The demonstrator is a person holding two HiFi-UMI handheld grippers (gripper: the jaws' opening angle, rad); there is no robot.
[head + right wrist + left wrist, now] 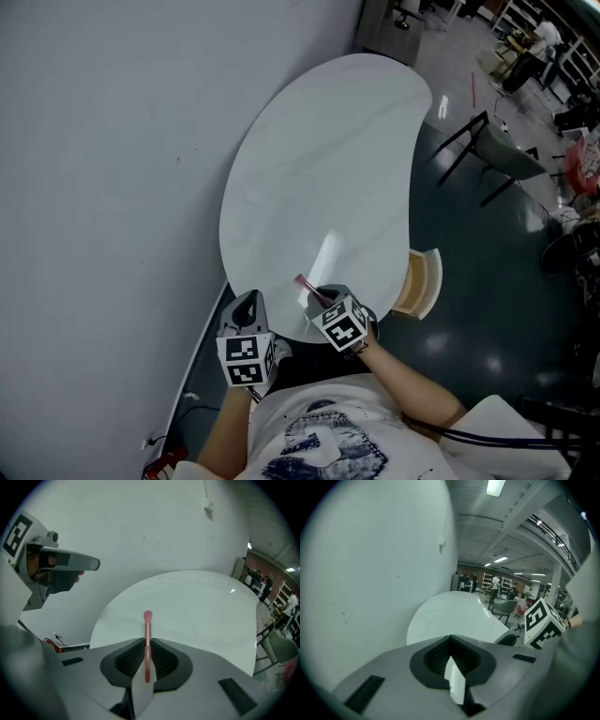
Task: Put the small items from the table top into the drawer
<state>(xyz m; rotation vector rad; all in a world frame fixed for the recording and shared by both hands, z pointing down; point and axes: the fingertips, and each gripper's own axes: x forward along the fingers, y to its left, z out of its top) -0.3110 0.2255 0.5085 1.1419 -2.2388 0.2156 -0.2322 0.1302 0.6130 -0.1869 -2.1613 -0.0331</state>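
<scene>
pink brush [147,623]: thin, clamped in right hand-held gripper [146,641] | drawer [418,285]: light wood, pulled open

Grey chair [511,159] on dark glossy floor [497,272], white wall [94,187] opp. side.

The right gripper [322,298] holds a pink stick [306,284] over the near edge of the white table [319,159], beside the open drawer [422,281].

Legible text: none I can read. Left marker cube [246,360] and right marker cube [341,324]: square black-and-white patterns only. Shirt print [323,445]: illegible.
</scene>
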